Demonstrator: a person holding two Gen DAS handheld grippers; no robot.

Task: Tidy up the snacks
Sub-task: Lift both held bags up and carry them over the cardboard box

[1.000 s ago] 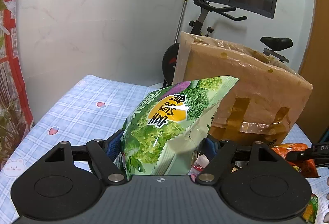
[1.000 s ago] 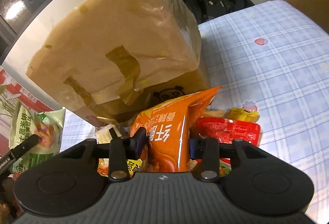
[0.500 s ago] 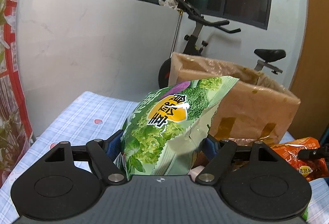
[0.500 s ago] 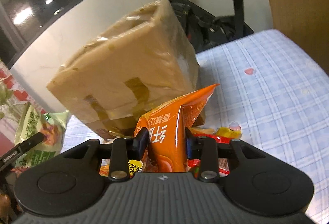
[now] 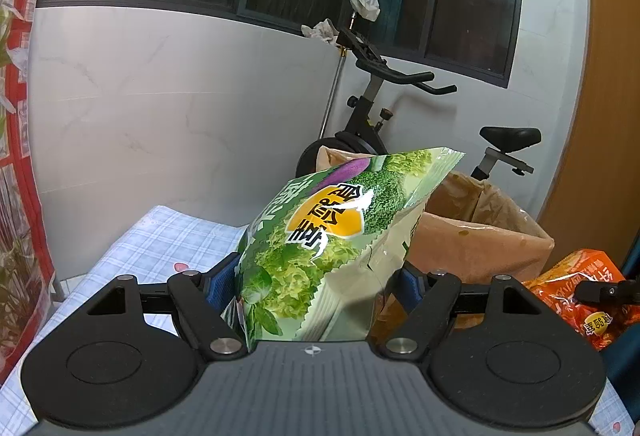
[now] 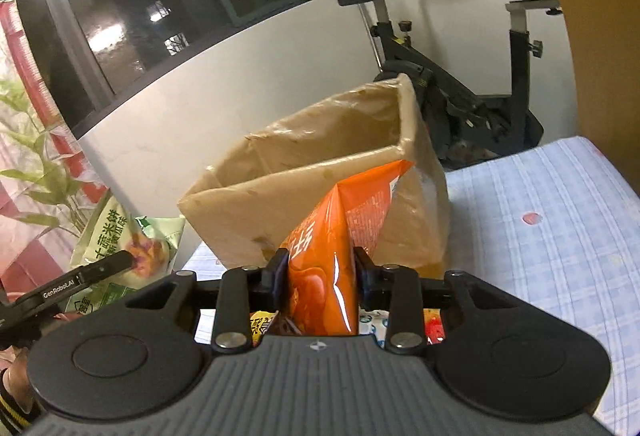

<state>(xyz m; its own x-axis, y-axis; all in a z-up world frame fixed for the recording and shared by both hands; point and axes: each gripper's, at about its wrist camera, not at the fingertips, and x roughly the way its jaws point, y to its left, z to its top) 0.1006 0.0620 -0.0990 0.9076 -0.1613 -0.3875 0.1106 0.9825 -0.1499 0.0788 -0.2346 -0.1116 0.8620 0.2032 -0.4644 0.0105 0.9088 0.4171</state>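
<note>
You have a snack in each tool: the left tool (image 5: 316, 286) grips the green bag (image 5: 340, 236), the right tool (image 6: 320, 276) pinches the orange bag (image 6: 336, 236), both raised before the open cardboard box (image 6: 312, 176); neither is inside yet, and more packets (image 6: 262, 326) wait below.

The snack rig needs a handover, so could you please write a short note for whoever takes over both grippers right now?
Left gripper: shut on the green snack bag, held up in front of the cardboard box.
Right gripper: its jaws have just been closing on the orange snack bag, also lifted, just in front of the box's open top.
Box stands on the checked cloth; nothing can be seen inside it from here.
Done: both bags picked up.
Left: probably drop both into the box, then collect the small packets still lying below the right gripper.
</note>
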